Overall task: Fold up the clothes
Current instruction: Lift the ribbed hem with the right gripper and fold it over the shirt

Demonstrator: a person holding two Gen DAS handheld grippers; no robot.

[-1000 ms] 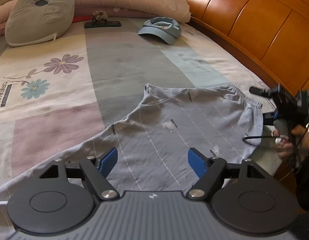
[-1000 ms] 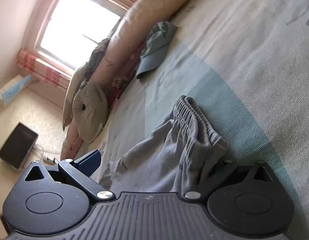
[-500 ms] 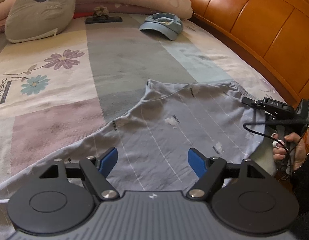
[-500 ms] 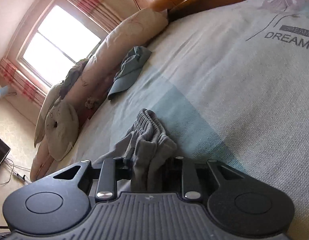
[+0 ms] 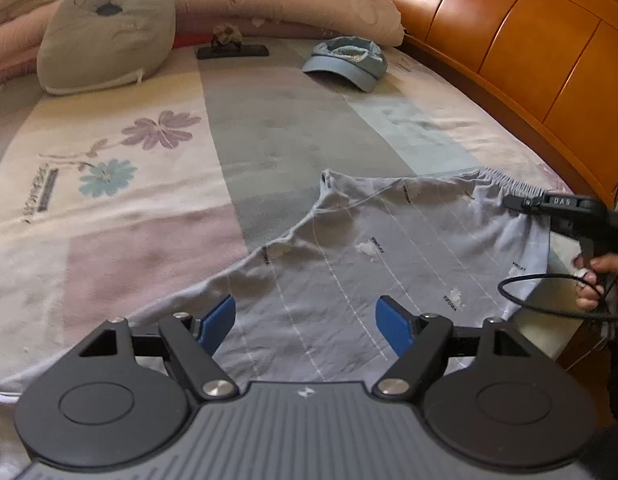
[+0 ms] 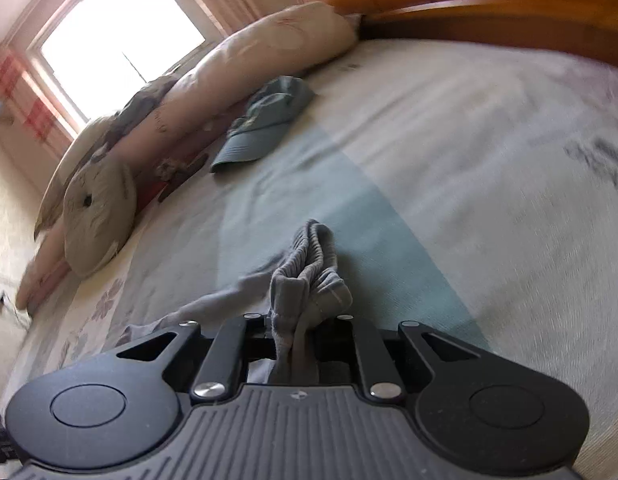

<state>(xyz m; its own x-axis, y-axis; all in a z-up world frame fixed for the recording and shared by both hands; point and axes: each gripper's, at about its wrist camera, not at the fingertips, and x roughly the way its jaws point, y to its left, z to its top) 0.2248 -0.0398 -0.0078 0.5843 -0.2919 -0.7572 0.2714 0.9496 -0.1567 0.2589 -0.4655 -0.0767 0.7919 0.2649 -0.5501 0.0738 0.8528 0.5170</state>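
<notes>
Light grey pants with thin white lines lie spread on the bed sheet. My left gripper hovers over the pants' near part, its blue pads wide apart and nothing between them. At the right edge of the left wrist view a hand holds my right gripper at the elastic waistband. In the right wrist view the right gripper has its jaws closing on the bunched waistband, which stands up between the fingers.
A blue cap lies near the pillows. A grey cushion and a dark flat object sit at the back. The orange wooden headboard runs along the right. A bright window shows beyond the bed.
The right gripper's jaws came together on the waistband and lifted it slightly, bunching the cloth. The left gripper stayed in place and open.
</notes>
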